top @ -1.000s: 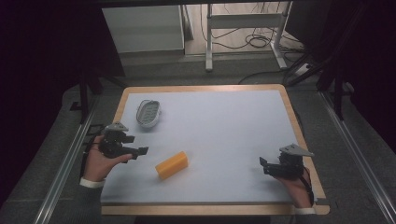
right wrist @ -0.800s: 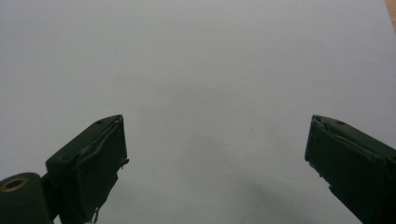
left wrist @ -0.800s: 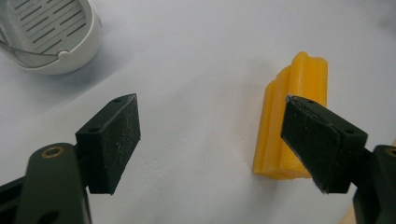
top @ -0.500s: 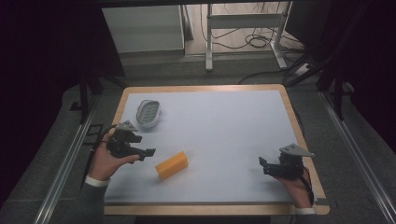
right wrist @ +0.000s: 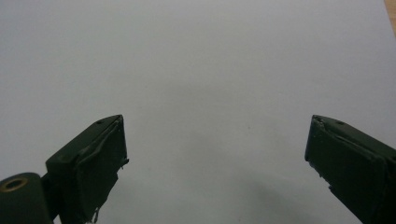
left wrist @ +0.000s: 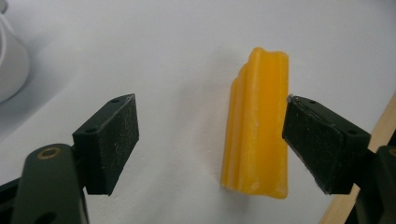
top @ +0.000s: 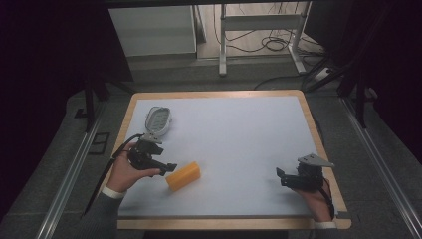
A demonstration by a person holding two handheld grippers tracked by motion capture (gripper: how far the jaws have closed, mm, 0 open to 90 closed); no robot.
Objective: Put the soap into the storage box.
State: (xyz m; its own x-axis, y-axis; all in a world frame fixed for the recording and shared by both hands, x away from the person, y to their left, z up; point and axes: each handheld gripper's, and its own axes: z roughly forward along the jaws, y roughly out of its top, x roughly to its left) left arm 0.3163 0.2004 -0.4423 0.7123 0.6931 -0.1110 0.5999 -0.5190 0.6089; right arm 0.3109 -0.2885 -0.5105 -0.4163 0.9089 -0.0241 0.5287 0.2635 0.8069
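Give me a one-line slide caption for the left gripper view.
Open left gripper approaching the yellow block lying on the white table.

The high view looks forward and down from above the person's side and takes in the whole worktop (top: 239, 134). The left gripper view sits low and very close, looking along its fingers (left wrist: 109, 140) at the yellow block (left wrist: 259, 126), which the high view shares (top: 183, 176). The right gripper view faces bare worktop surface, equally near.

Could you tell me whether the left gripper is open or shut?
Open: the left gripper has its jaws spread wide, the yellow ridged block between them.
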